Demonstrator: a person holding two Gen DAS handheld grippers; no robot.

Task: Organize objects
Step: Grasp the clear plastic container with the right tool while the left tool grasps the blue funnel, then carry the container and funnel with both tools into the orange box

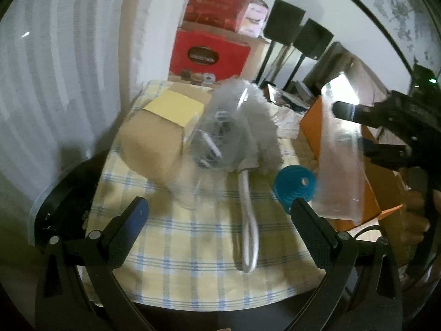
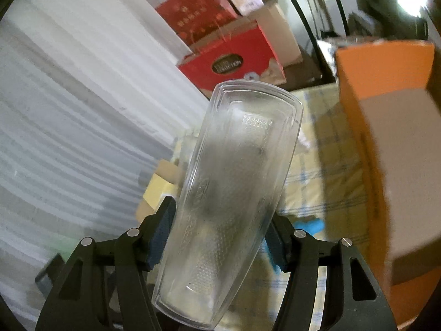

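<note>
Duster [image 1: 248, 127] only leftward, right gripper [image 2: 220, 237] clamping clear tray [image 2: 231, 193]

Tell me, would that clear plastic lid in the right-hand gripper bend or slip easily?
The clear plastic lid looks thin and see-through, so it is probably light and somewhat flexible. The right gripper is clamped across its narrow width, leaving most of it overhanging, so it may wobble. Its glossy surface could be slippery.

the left gripper [image 1: 220, 215] hangs spread wide above the checked cloth [image 1: 176, 253], nothing between its fingers; beyond it a grey duster [image 1: 248, 127], right of that a blue disc [image 1: 296, 183] and the right gripper [image 1: 341, 110] clamping a clear tray [image 1: 341, 160]
</note>
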